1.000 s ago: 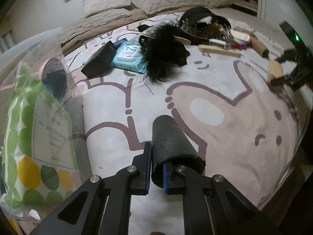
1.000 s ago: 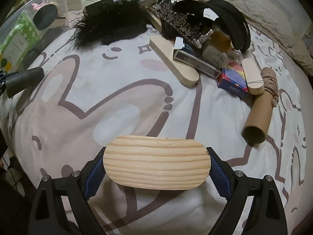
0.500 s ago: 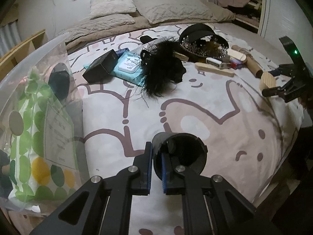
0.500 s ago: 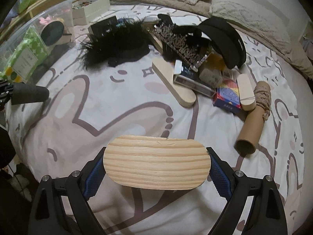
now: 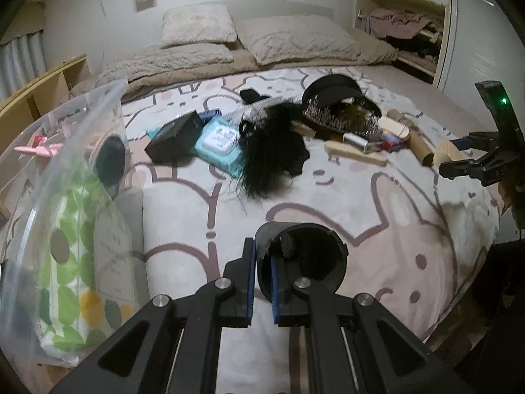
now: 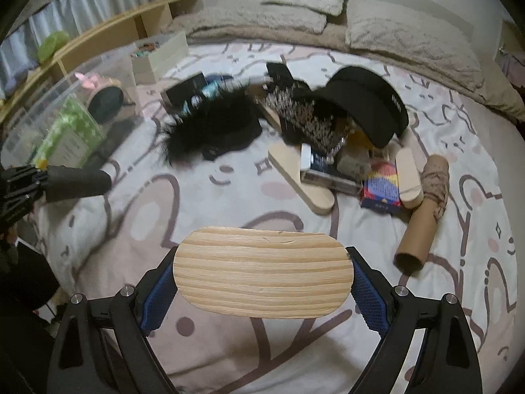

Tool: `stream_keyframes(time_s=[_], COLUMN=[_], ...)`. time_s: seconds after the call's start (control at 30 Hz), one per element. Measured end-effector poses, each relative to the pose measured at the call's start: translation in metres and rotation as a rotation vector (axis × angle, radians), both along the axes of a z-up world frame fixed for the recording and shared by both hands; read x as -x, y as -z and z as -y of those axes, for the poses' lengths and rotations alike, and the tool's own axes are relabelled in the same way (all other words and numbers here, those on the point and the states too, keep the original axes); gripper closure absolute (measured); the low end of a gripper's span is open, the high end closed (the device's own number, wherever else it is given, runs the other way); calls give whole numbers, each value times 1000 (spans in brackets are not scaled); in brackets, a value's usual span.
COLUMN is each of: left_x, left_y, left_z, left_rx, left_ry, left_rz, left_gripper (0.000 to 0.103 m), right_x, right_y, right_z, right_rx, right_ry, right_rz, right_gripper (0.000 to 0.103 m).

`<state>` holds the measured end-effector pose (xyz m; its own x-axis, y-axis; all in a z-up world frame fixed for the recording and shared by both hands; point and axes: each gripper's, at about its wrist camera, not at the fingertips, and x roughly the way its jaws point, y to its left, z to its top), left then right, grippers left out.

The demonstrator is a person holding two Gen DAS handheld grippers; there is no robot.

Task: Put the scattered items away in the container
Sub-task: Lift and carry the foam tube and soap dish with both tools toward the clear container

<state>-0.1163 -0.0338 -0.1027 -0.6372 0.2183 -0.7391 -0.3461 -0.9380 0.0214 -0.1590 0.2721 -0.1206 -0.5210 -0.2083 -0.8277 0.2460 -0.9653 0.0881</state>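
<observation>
Left gripper fingers pinch the black cylindrical tube's wall; right gripper fingers, spread wide, clamp the oval wooden block. Both are above the bed's near edge. The thin wall-pinch may slip before the clear plastic container.

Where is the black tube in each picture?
Left wrist view: black tube at bottom centre, its wall pinched by the left gripper.
Right wrist view: same tube at the far left edge.
Shared landmark: the fluffy black feathers on the bed.

Black tube; striped pale wood block (blue pads).
</observation>
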Motion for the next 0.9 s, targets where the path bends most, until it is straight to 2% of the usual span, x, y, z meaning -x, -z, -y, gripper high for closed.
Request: stream_keyframes(time_s=[0.37, 0.57, 0.9], left_x=[6, 10, 9], left_y=[-51, -81, -138], left_z=[-1, 18, 63], left_rx=[-58, -89, -110], left_ry=[-4, -72, -248], left_rz=[-112, -187, -328], left_gripper=[95, 95, 95], right_x=[-2, 4, 12], right_y=[-52, -77, -107], right_z=[0, 11, 50], right_rx=[124, 163, 245], right_ry=[18, 16, -20], right_rz=[-112, -175, -238], right_gripper=[9, 9, 9])
